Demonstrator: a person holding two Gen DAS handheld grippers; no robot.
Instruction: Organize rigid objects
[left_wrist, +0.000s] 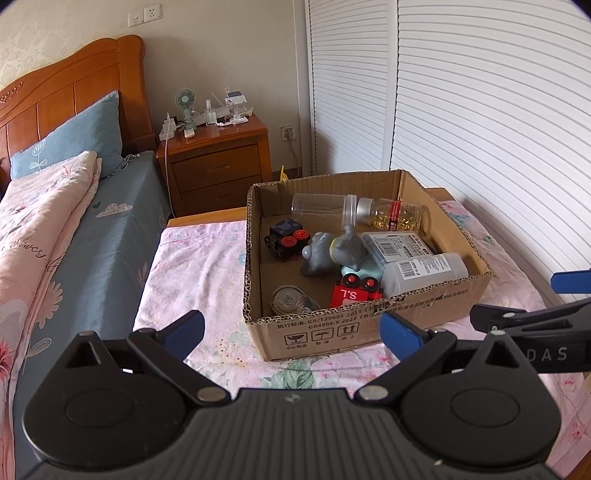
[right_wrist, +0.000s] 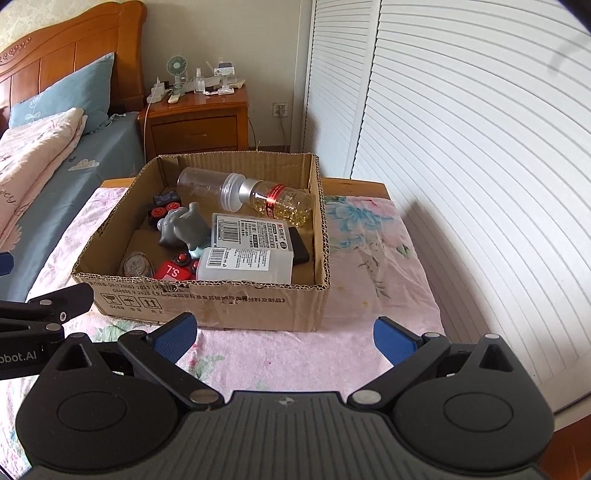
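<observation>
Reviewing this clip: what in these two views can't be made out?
- Red toy car: lower half hidden by the cardboard box front wall, both views.
- Round tin: partly hidden by that wall.
- Black item: mostly under the labelled packs, right wrist view.
- Nightstand clutter: too small.

Wooden headboard (left_wrist: 70, 85) standing against beige wall (left_wrist: 221, 48); nightstand (left_wrist: 214, 155) sitting beside bed (left_wrist: 110, 236); white louvered doors (left_wrist: 480, 110) catching daylight beyond worktop's far edge.

Both grippers (left_wrist: 293, 334) (right_wrist: 284, 338) agape (empty)
</observation>
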